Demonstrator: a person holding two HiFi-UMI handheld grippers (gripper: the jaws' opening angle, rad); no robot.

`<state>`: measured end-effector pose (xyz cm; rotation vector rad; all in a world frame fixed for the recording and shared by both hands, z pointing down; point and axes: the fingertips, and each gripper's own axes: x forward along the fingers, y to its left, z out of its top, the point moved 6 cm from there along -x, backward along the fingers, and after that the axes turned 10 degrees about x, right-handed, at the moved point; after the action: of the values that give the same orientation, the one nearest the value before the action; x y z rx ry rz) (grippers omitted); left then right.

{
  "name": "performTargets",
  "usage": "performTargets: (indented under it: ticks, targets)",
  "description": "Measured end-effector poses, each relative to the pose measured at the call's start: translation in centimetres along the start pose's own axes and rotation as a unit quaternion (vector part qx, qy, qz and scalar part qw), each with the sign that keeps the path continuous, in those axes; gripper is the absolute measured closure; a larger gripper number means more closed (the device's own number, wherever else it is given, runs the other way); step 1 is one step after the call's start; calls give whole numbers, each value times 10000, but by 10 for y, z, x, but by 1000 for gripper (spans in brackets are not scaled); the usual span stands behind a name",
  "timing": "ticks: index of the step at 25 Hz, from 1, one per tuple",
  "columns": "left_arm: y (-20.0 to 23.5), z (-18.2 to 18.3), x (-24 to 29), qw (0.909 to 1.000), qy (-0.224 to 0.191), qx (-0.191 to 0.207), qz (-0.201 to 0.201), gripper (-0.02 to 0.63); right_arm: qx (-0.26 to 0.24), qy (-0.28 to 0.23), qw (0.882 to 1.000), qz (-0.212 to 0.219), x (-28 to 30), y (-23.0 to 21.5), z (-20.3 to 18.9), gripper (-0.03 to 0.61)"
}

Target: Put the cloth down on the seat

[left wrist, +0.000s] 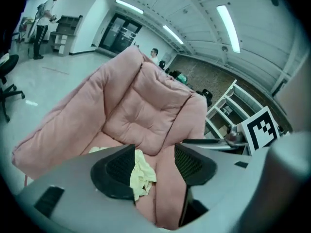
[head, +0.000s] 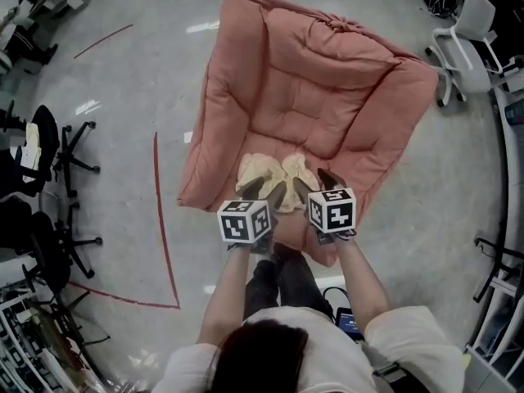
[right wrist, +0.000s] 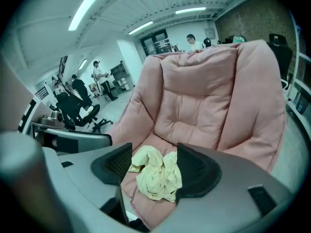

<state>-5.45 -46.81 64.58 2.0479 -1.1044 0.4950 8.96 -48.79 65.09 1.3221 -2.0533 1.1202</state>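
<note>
A crumpled pale yellow cloth (head: 274, 173) lies on the front part of the pink cushioned seat (head: 319, 88). Both grippers hover just in front of it, above the seat's front edge. My left gripper (head: 266, 190) is open; in the left gripper view (left wrist: 154, 166) the cloth (left wrist: 142, 173) shows beside the left jaw, loose on the seat cushion (left wrist: 146, 115). My right gripper (head: 316, 183) is open too; in its own view (right wrist: 153, 168) the cloth (right wrist: 156, 174) rests on the cushion (right wrist: 204, 106) between the spread jaws, and neither pad presses on it.
Black office chairs (head: 61, 150) stand at the left. A white chair (head: 468, 39) is at the upper right. Red tape lines (head: 160, 219) mark the grey floor left of the seat. People (right wrist: 99, 76) stand far off in the room.
</note>
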Motion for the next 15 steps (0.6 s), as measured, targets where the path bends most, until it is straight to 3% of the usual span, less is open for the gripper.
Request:
performTargets:
  ticks: [5, 9, 13, 15]
  targets:
    - [-49, 20, -65, 9973, -633, 292, -234, 364, -31, -718, 9974, 27, -80, 37, 11, 306]
    - [-82, 25, -111, 9926, -978, 516, -503, 365, -93, -938, 9943, 489, -130, 68, 5, 325]
    - [-96, 19, -155, 9874, -1218, 781, -645, 365, -349, -1283, 9906, 324, -165, 102, -10, 415]
    - [-102, 18, -171, 9851, -1330, 838, -701, 365, -327, -1314, 9900, 408, -177, 117, -16, 416]
